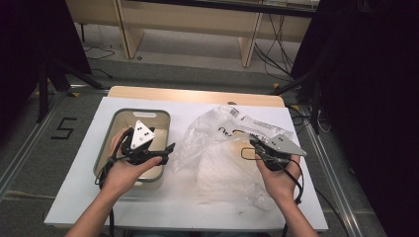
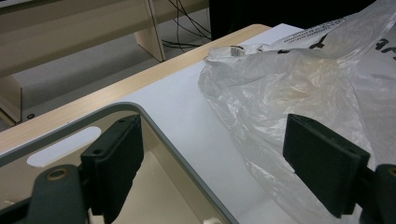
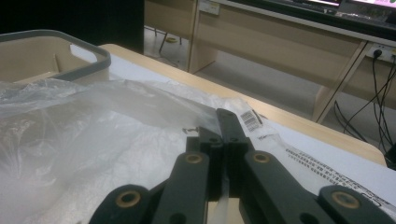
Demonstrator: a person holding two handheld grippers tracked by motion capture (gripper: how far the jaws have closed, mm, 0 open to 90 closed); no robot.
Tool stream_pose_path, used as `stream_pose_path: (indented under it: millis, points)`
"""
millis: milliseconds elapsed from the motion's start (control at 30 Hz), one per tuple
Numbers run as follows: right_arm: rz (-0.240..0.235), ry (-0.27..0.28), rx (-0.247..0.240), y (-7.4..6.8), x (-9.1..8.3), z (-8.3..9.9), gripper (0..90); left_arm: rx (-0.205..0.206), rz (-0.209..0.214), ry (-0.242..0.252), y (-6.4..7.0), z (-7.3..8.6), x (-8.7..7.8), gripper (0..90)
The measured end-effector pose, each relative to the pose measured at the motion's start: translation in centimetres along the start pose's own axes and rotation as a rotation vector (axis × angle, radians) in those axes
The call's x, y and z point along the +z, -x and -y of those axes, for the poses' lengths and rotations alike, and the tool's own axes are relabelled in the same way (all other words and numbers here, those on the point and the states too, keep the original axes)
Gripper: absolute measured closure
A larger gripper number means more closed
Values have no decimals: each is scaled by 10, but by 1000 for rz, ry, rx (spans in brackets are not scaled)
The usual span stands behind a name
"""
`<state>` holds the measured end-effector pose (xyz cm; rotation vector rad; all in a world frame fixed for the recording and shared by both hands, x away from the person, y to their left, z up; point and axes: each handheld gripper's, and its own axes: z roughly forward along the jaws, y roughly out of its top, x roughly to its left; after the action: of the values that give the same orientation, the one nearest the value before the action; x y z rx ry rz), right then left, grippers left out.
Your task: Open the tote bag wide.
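Note:
A large clear plastic bag [image 1: 222,148] with black print and a barcode label lies crumpled across the middle and right of the white table top. My right gripper [image 1: 255,143] is at the bag's right side, with its jaws shut on a fold of the film. In the right gripper view a thin strip of the bag [image 3: 93,130] shows between the closed jaws of the right gripper [image 3: 227,128]. My left gripper [image 1: 167,153] hovers over the beige bin [image 1: 141,112], wide open and holding nothing. In the left gripper view the left gripper [image 2: 217,163] spans the bin's rim [image 2: 140,109] and the bag's edge [image 2: 289,84].
The grey-rimmed bin [image 3: 56,51] sits at the table's left. The white top [image 1: 148,197] rests on a wooden table [image 1: 197,95]. Beyond it are wooden furniture [image 1: 197,19] and cables on the floor [image 1: 276,54]. Dark stands flank both sides.

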<state>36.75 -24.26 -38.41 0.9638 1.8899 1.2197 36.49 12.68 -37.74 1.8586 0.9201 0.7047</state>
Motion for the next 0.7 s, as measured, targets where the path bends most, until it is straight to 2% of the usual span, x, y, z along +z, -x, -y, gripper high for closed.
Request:
stream_pose_path:
  millis: [333, 700]
  points:
    - [7, -4, 6, 1, -1, 1, 900, -15, -19, -22, -8, 4, 4, 204]
    - [11, -14, 8, 3, 0, 4, 900, -36, -65, -92, -23, 10, 9, 207]
